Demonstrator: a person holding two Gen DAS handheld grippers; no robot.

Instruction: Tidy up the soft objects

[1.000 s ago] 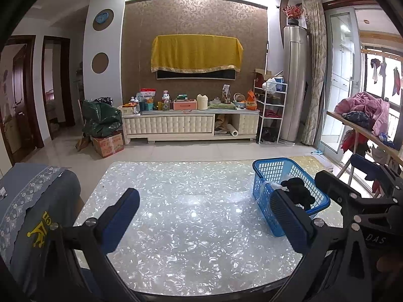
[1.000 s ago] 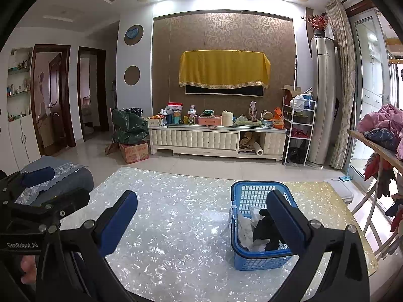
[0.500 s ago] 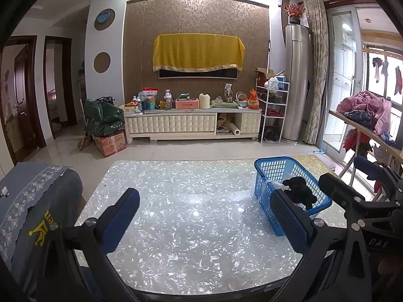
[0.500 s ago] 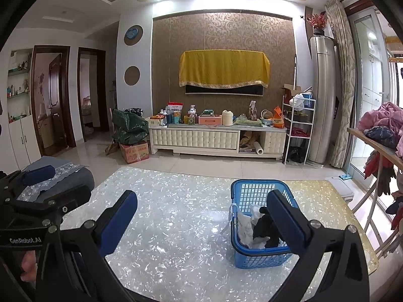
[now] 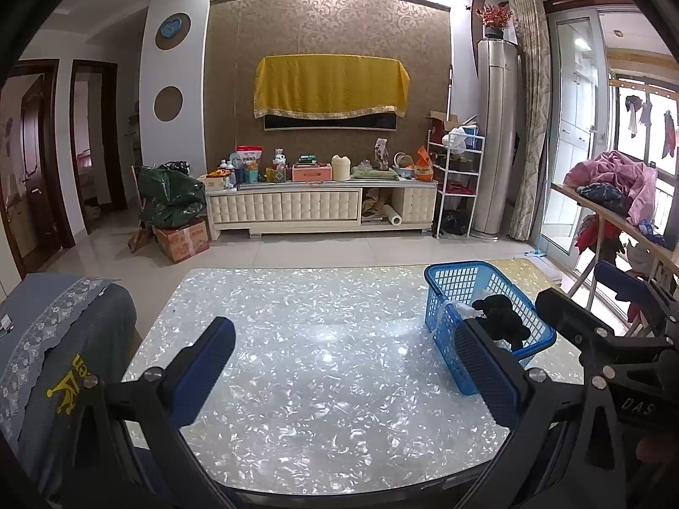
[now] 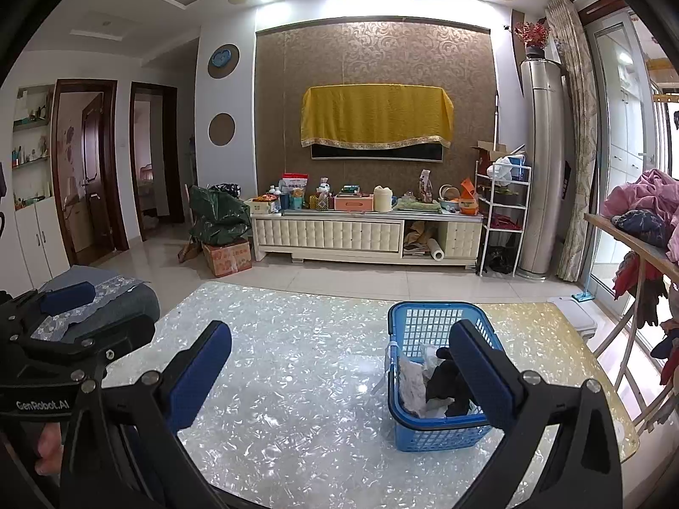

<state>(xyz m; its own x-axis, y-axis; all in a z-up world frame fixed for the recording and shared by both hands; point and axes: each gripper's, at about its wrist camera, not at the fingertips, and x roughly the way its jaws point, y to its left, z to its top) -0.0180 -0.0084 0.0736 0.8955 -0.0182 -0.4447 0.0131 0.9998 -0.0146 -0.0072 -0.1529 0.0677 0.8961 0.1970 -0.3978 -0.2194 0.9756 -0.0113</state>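
1. Both tools look the same as a second ago. The left gripper [image 5: 339, 364] has its two blue pads wide apart with nothing between them. The right gripper [image 6: 343, 369] is spread wide too, and empty. The left camera has shifted only a tiny bit; the basket sits almost where it was in its picture.

2. Both grippers hang over the near edge of the shiny table [image 5: 322, 364], which has a white, pearly top.

3. The blue basket [image 6: 428, 430] stands on the right part of the table. It is plastic with little square holes. Nothing in it seems to have moved.

4. Inside the basket lie soft things: a black cloth [image 6: 445, 381] and a white crumpled cloth [image 6: 409, 384]. They lie touching each other.

5. The right camera looks down into the basket and shows both cloths well. The left camera sees the basket [image 5: 450, 326] from the side, so the black cloth [image 5: 503, 318] pokes up and the white one hardly shows.

6. The left camera shows a grey chair cover [image 5: 63, 364] with yellow letters just left of the table. The right camera shows only its top.

7. Far back stands a long white cabinet [image 6: 339, 233] full of small things, with a yellow cloth [image 6: 375, 116] hanging on the wall above.
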